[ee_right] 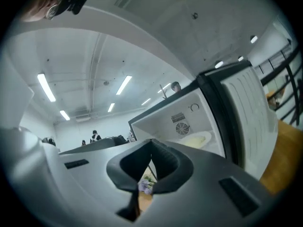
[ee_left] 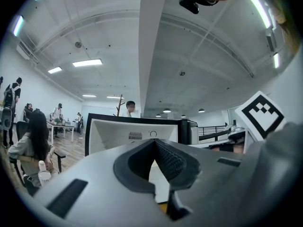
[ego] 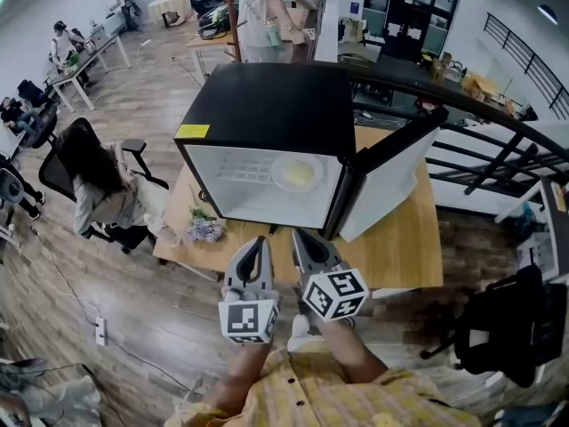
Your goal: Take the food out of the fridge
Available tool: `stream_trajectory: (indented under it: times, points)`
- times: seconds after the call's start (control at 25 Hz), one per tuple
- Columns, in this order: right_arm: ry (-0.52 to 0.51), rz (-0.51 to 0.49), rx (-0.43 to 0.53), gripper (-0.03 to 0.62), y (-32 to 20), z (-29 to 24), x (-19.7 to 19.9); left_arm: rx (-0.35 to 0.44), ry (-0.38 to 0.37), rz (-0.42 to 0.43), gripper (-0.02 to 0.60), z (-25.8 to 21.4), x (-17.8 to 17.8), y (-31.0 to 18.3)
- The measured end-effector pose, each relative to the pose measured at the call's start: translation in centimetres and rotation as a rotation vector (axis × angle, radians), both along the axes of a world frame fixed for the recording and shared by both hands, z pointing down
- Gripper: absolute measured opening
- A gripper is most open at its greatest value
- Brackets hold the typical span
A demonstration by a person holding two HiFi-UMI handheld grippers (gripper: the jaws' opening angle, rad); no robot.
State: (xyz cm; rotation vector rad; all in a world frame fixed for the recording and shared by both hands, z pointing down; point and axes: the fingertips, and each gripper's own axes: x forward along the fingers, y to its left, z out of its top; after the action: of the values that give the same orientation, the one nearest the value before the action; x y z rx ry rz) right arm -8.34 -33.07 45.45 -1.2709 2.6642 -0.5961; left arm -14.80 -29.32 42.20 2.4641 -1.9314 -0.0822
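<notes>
A black mini fridge (ego: 267, 105) stands on a wooden table (ego: 400, 247) with its door (ego: 387, 181) swung open to the right. Inside its white cavity lies a white plate with pale yellow food (ego: 296, 173). My left gripper (ego: 260, 241) and right gripper (ego: 300, 236) hang side by side just in front of the table's near edge, both pointing level at the fridge and apart from it. Both are shut with nothing between their jaws. In the right gripper view the plate (ee_right: 196, 138) shows past my right gripper (ee_right: 151, 142). The fridge (ee_left: 135, 131) fills the background behind my left gripper (ee_left: 154, 142).
A small bunch of purple flowers (ego: 204, 228) lies on the table's left front corner. A person sits on an office chair (ego: 93, 181) left of the table, and another person stands behind the fridge (ego: 267, 12). A black railing (ego: 498, 140) runs along the right.
</notes>
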Motion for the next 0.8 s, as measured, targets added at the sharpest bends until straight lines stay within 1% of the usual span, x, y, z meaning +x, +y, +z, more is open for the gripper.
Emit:
stream_trajectory:
  times: [0.08,0.2,0.36,0.64,0.8]
  points:
    - [-0.088,-0.007,-0.083,0.003,-1.2,1.2,0.1,-0.002,-0.009,-0.006,0.008,0.1,0.0,-0.7]
    - [-0.181,-0.008,-0.167,0.003,-2.7,2.6,0.0,0.003,-0.036,-0.012,0.008,0.1,0.3,-1.7]
    - [-0.296,-0.019,-0.279,0.003,-4.6,4.2,-0.4,-0.007,-0.046,-0.010,0.008,0.5,0.6,-3.1]
    - [-0.510,-0.002,-0.399,0.003,-7.1,5.1,0.0,-0.010,-0.060,-0.028,0.008,0.3,0.2,-4.8]
    - [-0.648,0.017,-0.492,0.003,-7.7,6.4,0.1,-0.014,-0.061,-0.032,0.008,0.3,0.1,-5.3]
